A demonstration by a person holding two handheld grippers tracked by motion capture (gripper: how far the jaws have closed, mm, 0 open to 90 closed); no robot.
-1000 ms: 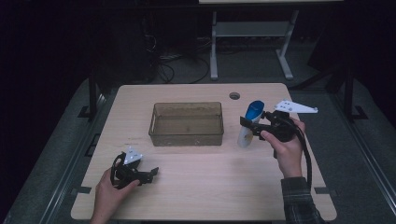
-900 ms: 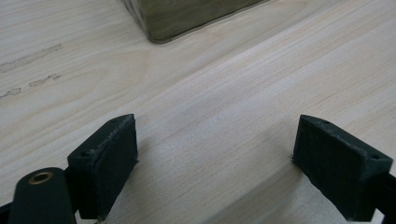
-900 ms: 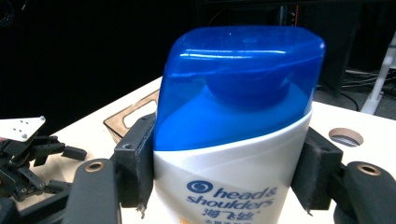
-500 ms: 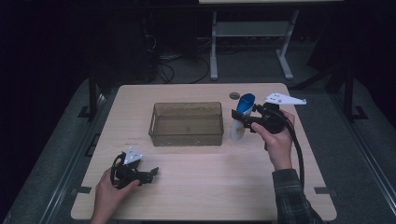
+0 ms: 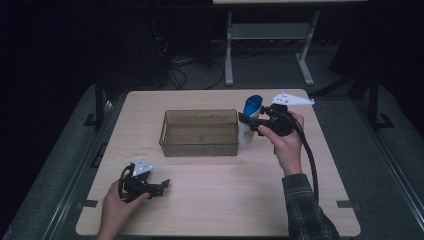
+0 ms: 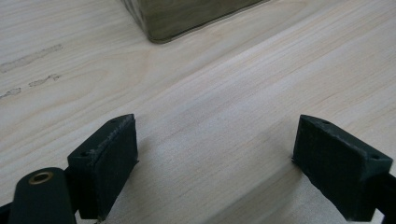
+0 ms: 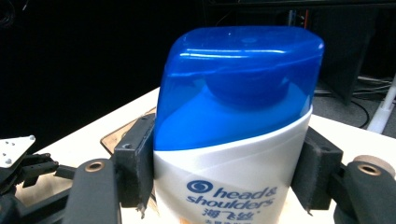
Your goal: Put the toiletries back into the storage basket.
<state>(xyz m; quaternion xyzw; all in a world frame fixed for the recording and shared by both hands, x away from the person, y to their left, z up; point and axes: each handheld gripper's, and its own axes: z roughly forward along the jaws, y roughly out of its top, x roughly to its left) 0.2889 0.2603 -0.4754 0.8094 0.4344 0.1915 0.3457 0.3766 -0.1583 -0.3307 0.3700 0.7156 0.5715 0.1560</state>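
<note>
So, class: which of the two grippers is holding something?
The right gripper: its jaws clamp the shampoo bottle beside the bin. The left gripper is open, with nothing between its jaws.

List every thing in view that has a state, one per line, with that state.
Shampoo bottle: cap closed, upright, clamped in the right gripper, beside the bin.
Clear bin: open-topped, looks empty.
Left gripper: jaws wide open, holding nothing, low over the table.

one shampoo bottle (image 5: 249,121) with a blue cap sits right of centre in the high view, and one brownish see-through bin (image 5: 199,132) sits at centre on the one wooden table (image 5: 215,200). there are two grippers, the left gripper (image 5: 159,185) at lower left and the right gripper (image 5: 248,121) right of centre. two hands hold them, one each.
</note>
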